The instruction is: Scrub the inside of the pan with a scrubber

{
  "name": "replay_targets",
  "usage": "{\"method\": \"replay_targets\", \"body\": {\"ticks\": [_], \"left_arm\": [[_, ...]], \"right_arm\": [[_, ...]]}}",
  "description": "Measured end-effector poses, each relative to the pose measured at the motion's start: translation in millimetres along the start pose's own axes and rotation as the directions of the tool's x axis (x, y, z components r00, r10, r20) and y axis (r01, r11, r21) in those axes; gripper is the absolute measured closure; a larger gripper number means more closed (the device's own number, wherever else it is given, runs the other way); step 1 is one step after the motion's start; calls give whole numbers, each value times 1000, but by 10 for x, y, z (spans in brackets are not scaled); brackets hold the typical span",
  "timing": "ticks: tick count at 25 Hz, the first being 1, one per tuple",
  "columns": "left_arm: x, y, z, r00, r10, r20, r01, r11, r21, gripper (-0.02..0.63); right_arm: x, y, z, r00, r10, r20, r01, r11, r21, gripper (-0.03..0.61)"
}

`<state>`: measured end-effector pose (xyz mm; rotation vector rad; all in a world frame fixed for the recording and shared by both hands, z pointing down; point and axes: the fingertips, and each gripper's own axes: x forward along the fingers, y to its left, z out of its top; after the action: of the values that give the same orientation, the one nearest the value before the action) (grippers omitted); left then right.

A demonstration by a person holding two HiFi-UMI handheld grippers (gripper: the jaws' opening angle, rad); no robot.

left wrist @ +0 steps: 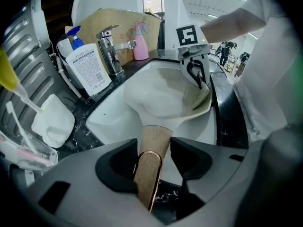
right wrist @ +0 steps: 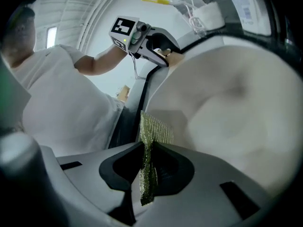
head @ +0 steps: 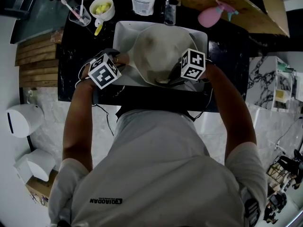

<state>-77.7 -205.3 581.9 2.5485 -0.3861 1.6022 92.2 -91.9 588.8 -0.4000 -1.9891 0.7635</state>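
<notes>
A cream-white pan (head: 156, 51) lies tilted in the white sink (head: 124, 32). Its tan handle (left wrist: 151, 160) with a copper end runs between the jaws of my left gripper (left wrist: 154, 150), which is shut on it. My right gripper (right wrist: 149, 162) is shut on a green mesh scrubber (right wrist: 151, 136). The scrubber (left wrist: 201, 96) rests against the pan's inner wall near its rim, on the side nearest the person. In the head view the left gripper (head: 104, 70) is at the pan's left and the right gripper (head: 191, 64) at its right. The pan's inside (right wrist: 227, 103) looks pale and smooth.
A chrome faucet (left wrist: 111, 48), a white soap bottle (left wrist: 87, 67) and a pink spray bottle (left wrist: 140, 44) stand behind the sink on the black counter. A cup with toothbrushes (head: 78, 13) and a bowl with yellow pieces (head: 102, 7) sit at the back left. A dish rack (left wrist: 28, 65) is at the left.
</notes>
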Motion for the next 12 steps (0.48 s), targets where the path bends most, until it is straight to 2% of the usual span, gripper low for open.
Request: {"method": "replay_targets", "body": {"ticks": [3, 5, 6, 8, 10, 12], "left_arm": [[1, -7, -1, 1000, 0, 2, 0, 1000, 1, 388], [-2, 0, -2, 1000, 0, 1, 0, 1000, 0, 388], [-4, 2, -1, 1000, 0, 1, 0, 1000, 0, 388], [-3, -1, 2, 1000, -1, 1, 1, 1000, 0, 388], [-3, -6, 6, 1000, -3, 1, 3, 1000, -1, 388], [-6, -7, 6, 1000, -4, 0, 4, 1000, -2, 388]], "right_arm": [[-146, -146, 152, 985, -165, 47, 168, 982, -86, 499], [-286, -275, 252, 950, -300, 85, 310, 940, -143, 499], [-364, -345, 287, 923, -373, 97, 385, 907, -171, 497], [-529, -466, 326, 851, -514, 105, 524, 821, -227, 497], [-695, -595, 333, 763, -638, 105, 637, 714, -291, 497], [-837, -743, 326, 675, -730, 111, 715, 609, -343, 497]]}}
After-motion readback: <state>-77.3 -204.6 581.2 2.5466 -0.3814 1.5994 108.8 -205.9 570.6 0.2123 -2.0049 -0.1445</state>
